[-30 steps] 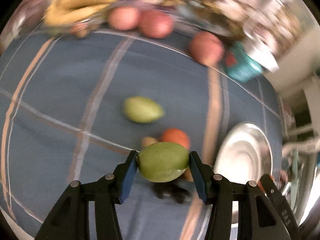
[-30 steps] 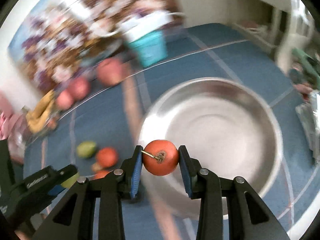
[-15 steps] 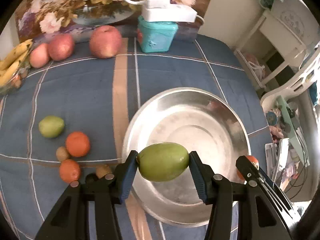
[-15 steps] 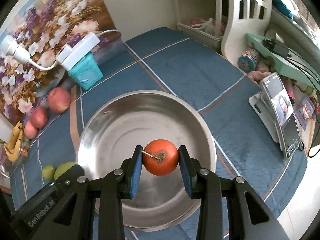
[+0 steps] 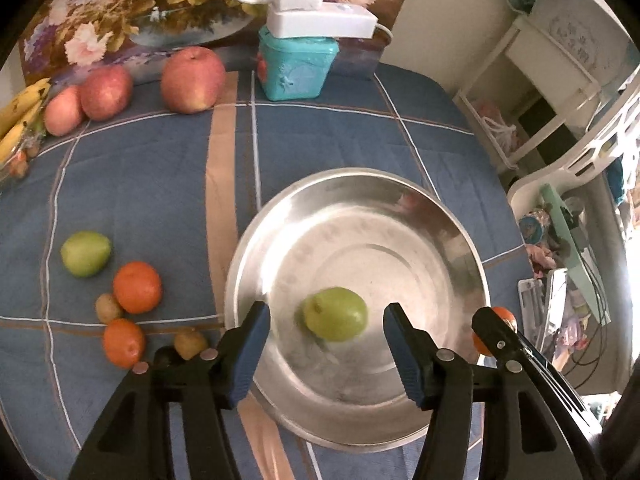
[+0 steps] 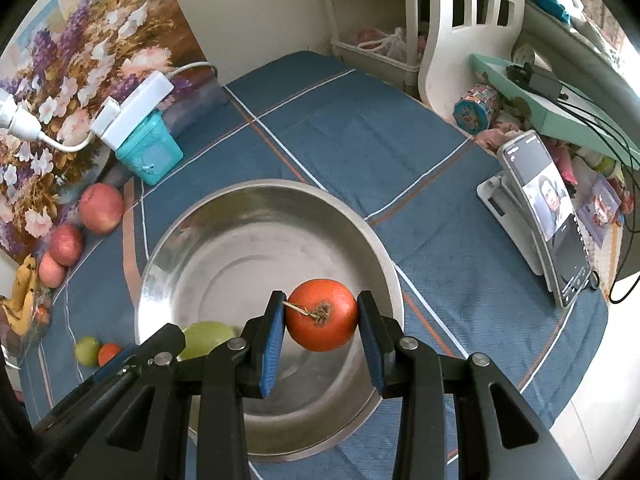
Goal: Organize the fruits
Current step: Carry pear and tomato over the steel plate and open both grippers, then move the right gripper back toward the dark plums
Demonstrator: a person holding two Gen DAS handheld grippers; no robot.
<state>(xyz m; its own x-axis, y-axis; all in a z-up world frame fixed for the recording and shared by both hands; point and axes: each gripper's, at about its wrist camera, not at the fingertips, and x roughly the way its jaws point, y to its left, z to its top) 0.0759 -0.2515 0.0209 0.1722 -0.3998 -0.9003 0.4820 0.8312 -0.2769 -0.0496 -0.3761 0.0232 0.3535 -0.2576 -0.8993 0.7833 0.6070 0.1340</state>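
Note:
A steel bowl [image 5: 452,224] sits on the blue checked cloth; it also shows in the right wrist view [image 6: 184,240]. My left gripper [image 5: 326,340] is open above the bowl's near side. A green fruit [image 5: 335,313], blurred, lies free between its fingers inside the bowl, and shows in the right wrist view [image 6: 206,336]. My right gripper [image 6: 320,322] is shut on an orange fruit [image 6: 322,320] with a dry stem, held over the bowl. That fruit peeks out behind the right gripper in the left wrist view [image 5: 504,316].
Left of the bowl lie another green fruit [image 5: 85,253], two oranges [image 5: 137,287] [image 5: 123,342] and small brown fruits [image 5: 191,343]. Three apples [image 5: 193,79], bananas [image 5: 20,116] and a teal box [image 5: 294,64] stand at the back. A phone on a stand [image 6: 548,216] is at the right.
My left gripper opened and let go of the green fruit, which dropped into the bowl. My right gripper still holds the orange fruit over the bowl, a little farther right.

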